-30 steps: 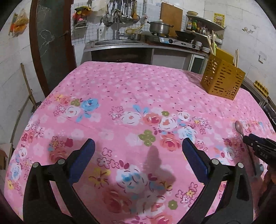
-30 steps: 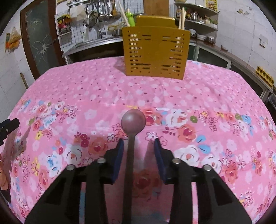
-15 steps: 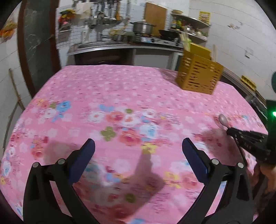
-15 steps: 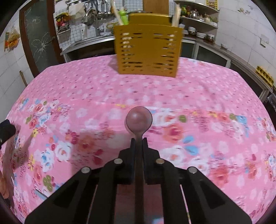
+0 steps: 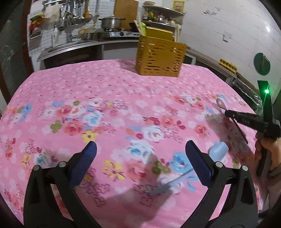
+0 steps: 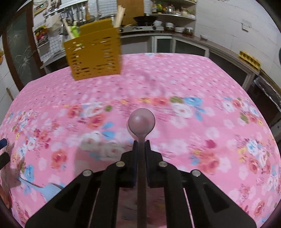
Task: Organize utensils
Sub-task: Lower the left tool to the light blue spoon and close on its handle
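Note:
My right gripper [image 6: 141,143] is shut on the handle of a brownish-pink spoon [image 6: 141,121], whose bowl sticks out ahead over the pink floral tablecloth [image 6: 202,84]. The left wrist view shows that same gripper [image 5: 226,113] at the right edge with the spoon [image 5: 221,104] in it. My left gripper [image 5: 140,157] is open with nothing between its blue pads [image 5: 89,157]. A light-blue utensil [image 5: 217,149] lies on the cloth, its handle running behind the right finger; it also appears as the blurred blue utensil [image 6: 51,189]. The yellow slotted utensil holder [image 5: 159,57] [image 6: 93,57] stands at the table's far side with chopsticks in it.
A kitchen counter [image 5: 84,45] with a sink, hanging tools and a pot [image 5: 110,22] runs behind the table. Shelves with jars and dishes [image 6: 175,15] line the back wall. A person's hand [image 5: 268,149] holds the right gripper at the table's right edge.
The right gripper's jaws went from open around the spoon handle to shut on it, and it swung right. The left gripper swung right too, bringing the light-blue utensil into view.

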{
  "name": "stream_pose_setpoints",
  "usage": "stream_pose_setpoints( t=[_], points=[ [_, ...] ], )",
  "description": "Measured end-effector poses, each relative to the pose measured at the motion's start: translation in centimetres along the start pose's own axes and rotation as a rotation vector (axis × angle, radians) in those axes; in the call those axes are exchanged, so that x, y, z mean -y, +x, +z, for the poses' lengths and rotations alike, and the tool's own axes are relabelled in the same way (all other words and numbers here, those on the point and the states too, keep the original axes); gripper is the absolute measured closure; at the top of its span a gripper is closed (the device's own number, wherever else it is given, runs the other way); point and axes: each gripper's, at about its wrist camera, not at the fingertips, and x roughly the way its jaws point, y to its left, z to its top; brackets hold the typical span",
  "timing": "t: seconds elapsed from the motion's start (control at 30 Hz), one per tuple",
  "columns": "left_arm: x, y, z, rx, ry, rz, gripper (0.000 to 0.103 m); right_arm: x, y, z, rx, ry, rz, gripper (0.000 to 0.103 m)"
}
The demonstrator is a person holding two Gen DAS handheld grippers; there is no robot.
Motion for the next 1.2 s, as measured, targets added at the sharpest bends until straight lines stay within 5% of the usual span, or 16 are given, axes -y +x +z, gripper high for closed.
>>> stream_pose_setpoints(
  t=[0.2, 0.47, 0.63, 0.93, 1.1, 1.2],
  points=[
    [1.9, -0.2, -1.2, -0.024, 0.066, -0.062, 0.005, 3.8, -0.5, -0.3, 0.005, 0.039, -0.041, 0.095],
    [5.6, 0.2, -2.9, -0.060, 0.276, -0.137, 0.009, 6.9, -1.1, -0.3, 0.017, 0.100, -0.056, 0.095],
    [7.8, 1.9, -3.3, -0.146, 0.389, -0.186, 0.046, 6.5, -0.7, -0.3, 0.013, 0.106, -0.047, 0.095],
    [10.4, 4.0, -1.6, -0.181, 0.432, -0.177, 0.079, 5.1, -0.4, 0.0, 0.008, 0.079, -0.022, 0.095],
    [9.8, 6.2, 0.9, -0.222, 0.298, -0.179, 0.098, 3.4, -0.1, -0.2, -0.004, 0.047, 0.007, 0.095],
    [8.8, 7.3, 2.3, -0.230, 0.208, -0.162, 0.098, 2.0, 0.2, -0.2, -0.014, 0.020, 0.030, 0.095]
  ],
)
